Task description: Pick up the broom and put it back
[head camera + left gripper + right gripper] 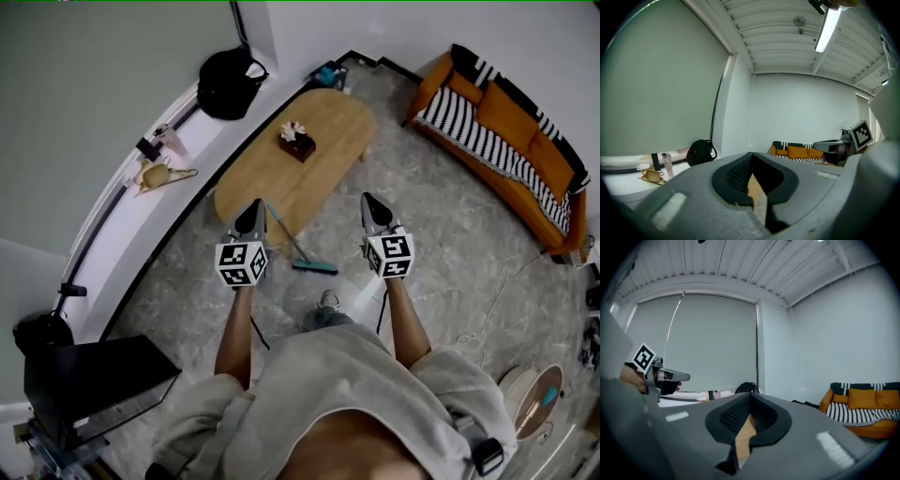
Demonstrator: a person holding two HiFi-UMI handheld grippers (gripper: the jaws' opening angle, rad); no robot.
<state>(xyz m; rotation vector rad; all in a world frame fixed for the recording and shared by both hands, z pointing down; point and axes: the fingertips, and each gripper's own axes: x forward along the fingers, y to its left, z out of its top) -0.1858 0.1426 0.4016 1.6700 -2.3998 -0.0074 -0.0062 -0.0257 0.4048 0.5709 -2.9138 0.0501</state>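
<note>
With the left gripper [250, 214] and right gripper [372, 206] both empty and their jaws together, one should open, sink low and clamp the handle of the broom [296, 249], which is on the floor at the table's [323, 127] near end.

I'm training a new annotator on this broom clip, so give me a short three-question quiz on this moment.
1. True or false: the left gripper holds the broom.
2. The broom's teal head rests on: A the floor, B the table, C the sofa.
3. Fill in: the jaws of the right gripper are ____.
Key: 1 false; 2 A; 3 shut.
</note>
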